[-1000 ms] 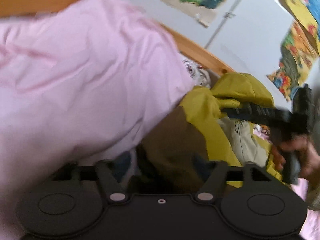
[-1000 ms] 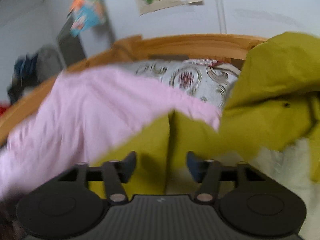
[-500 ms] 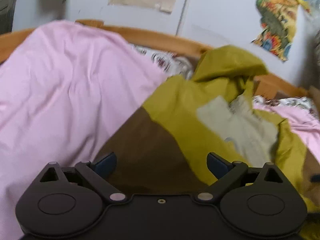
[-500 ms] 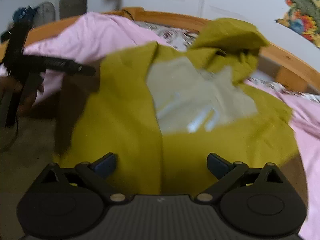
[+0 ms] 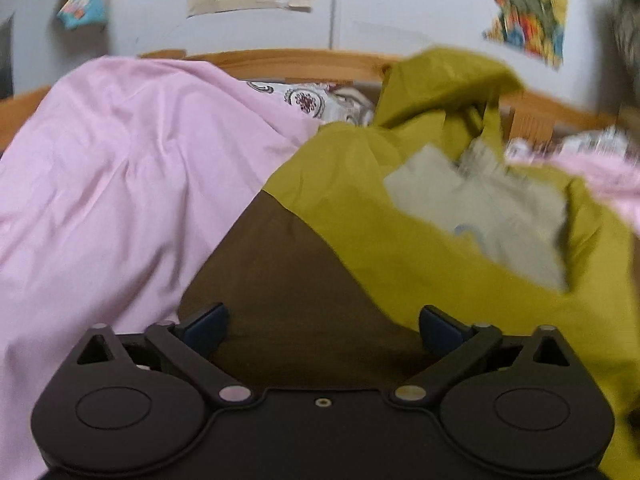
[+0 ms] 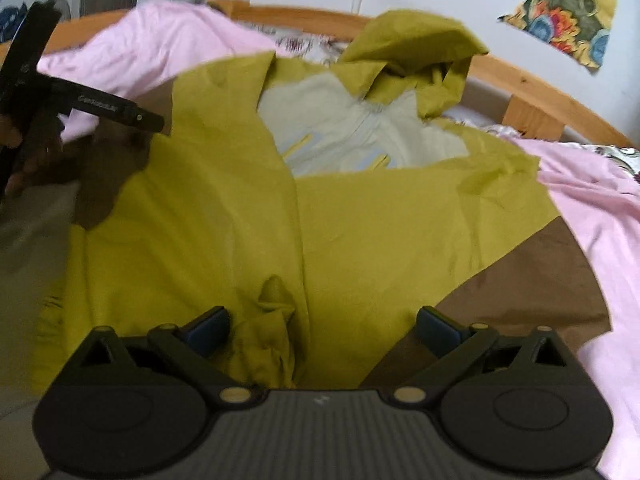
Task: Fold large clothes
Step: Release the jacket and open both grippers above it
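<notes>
An olive-yellow hooded jacket (image 6: 360, 216) with brown panels and a pale grey lining lies spread front-up on the bed, hood at the far end. In the left wrist view the jacket (image 5: 400, 200) shows its brown panel right in front of my left gripper (image 5: 322, 326), which is open and empty. My right gripper (image 6: 322, 326) is open and empty above the jacket's lower hem. The left gripper also shows in the right wrist view (image 6: 92, 108), held in a hand at the jacket's left edge.
A pink sheet (image 5: 120, 184) covers the bed on both sides of the jacket. A wooden bed frame (image 6: 532, 76) curves behind, with a patterned pillow (image 5: 308, 100) against it. Posters hang on the white wall (image 5: 380, 4).
Both grippers have opened and let go of the jacket. It now lies spread flat on the bed, and both grippers have pulled back toward its near edge.
</notes>
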{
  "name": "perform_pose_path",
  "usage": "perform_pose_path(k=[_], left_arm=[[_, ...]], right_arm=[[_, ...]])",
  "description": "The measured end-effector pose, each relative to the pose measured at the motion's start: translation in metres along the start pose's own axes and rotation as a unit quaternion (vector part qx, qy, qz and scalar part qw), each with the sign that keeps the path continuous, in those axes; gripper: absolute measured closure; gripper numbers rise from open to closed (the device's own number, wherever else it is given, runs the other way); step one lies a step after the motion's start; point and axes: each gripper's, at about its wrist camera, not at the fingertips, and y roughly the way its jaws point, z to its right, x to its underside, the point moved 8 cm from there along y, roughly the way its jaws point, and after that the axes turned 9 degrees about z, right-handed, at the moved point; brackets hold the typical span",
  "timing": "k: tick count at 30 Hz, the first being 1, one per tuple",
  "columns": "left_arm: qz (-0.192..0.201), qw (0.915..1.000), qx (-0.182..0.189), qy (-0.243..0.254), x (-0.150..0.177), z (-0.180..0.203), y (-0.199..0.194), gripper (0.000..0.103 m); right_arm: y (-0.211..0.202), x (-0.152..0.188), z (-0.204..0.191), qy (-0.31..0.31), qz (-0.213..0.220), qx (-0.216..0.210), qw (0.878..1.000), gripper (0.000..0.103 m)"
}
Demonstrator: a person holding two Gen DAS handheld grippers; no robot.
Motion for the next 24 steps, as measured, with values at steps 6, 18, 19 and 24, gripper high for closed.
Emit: perform_pose_path(k=[6, 18, 19, 24], left_arm=[[-0.028, 0.9973, 0.066, -0.020, 0.018, 0.031, -0.046, 0.001], [-0.086, 0.9942, 0.064, 0.010, 0.059, 0.060, -0.072, 0.001], [-0.083, 0.9943, 0.066, 0.012, 0.058, 0.061, -0.075, 0.001], [-0.083, 0.9929, 0.074, 0.042, 0.065, 0.072, -0.092, 0.001]], right_arm=[[-0.034, 0.008, 0.003, 0.020, 0.009, 0.016, 1.000, 0.000], [-0.065, 0.022, 0.001, 0.064, 0.028, 0.053, 0.996, 0.000], [-0.070, 0.021, -0.001, 0.063, 0.032, 0.051, 0.996, 0.000], [-0.084, 0.035, -0.012, 0.062, 0.022, 0.043, 0.997, 0.000]])
